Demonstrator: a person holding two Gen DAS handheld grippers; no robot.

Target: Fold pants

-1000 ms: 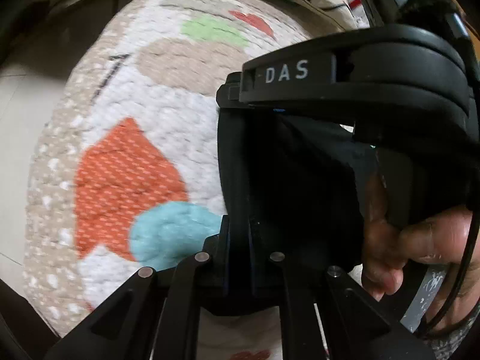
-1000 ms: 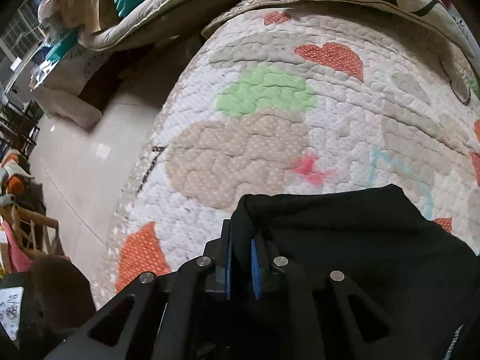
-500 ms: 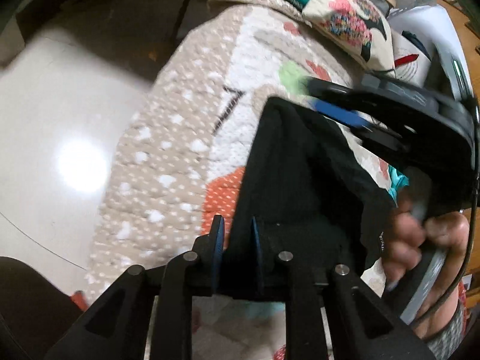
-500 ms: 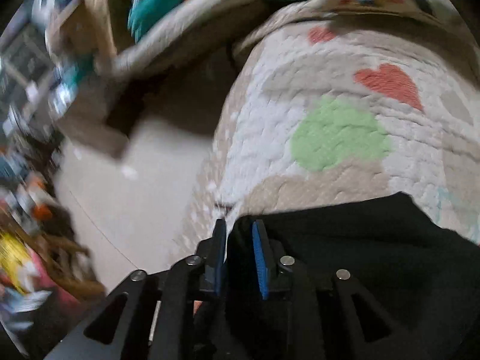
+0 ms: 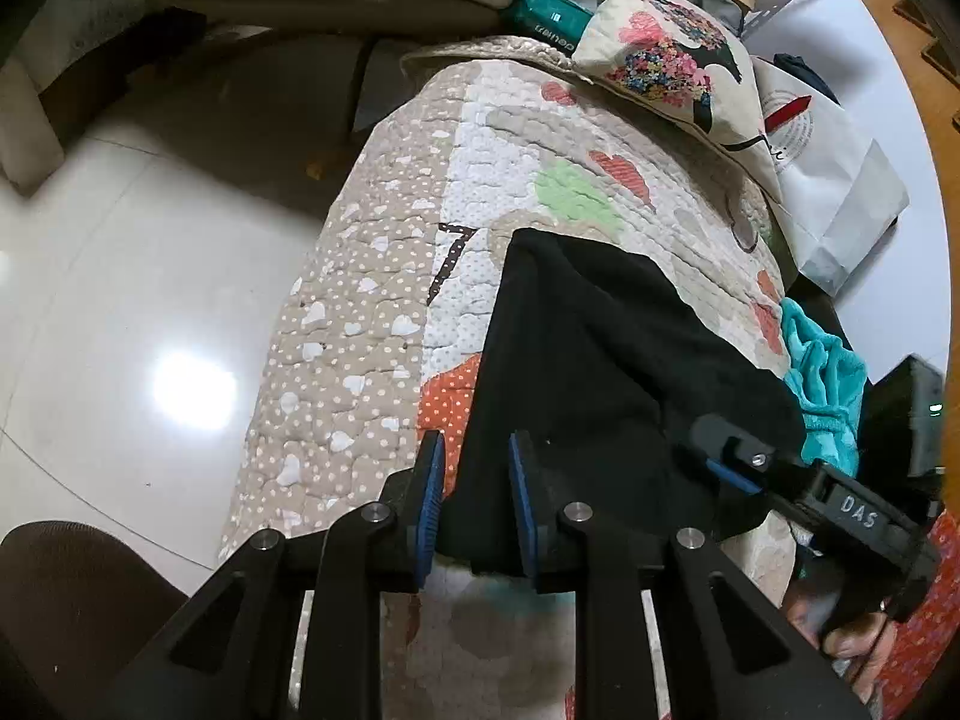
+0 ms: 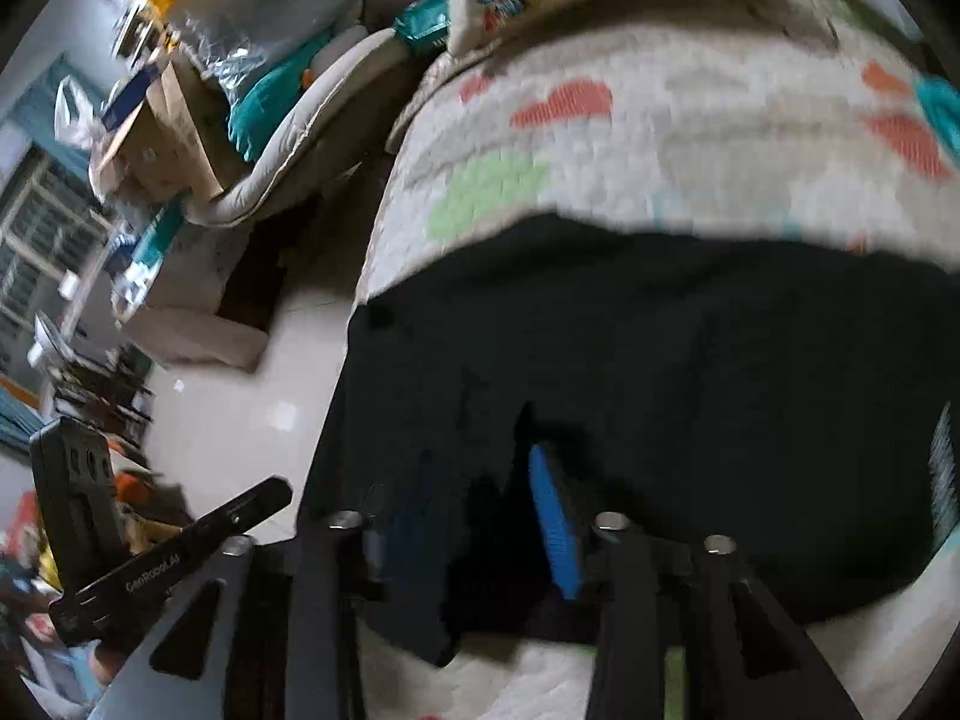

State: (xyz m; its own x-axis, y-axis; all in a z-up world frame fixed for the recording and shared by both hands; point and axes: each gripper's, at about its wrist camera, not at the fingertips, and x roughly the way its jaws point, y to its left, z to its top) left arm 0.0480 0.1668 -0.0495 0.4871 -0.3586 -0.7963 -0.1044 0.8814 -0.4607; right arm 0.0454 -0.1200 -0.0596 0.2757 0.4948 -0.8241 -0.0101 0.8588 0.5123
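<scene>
Covering a bed, the quilt with hearts and dots serves as the landmark: black pants lie folded on its near half, their left edge just inside the quilt's dotted border. Left of the quilt, glossy pale floor spreads wide; a floral pillow sits at its far end. The left claw stands parted around the pants' near edge, and the right claw, blurred, gapes likewise over the black cloth.
</scene>
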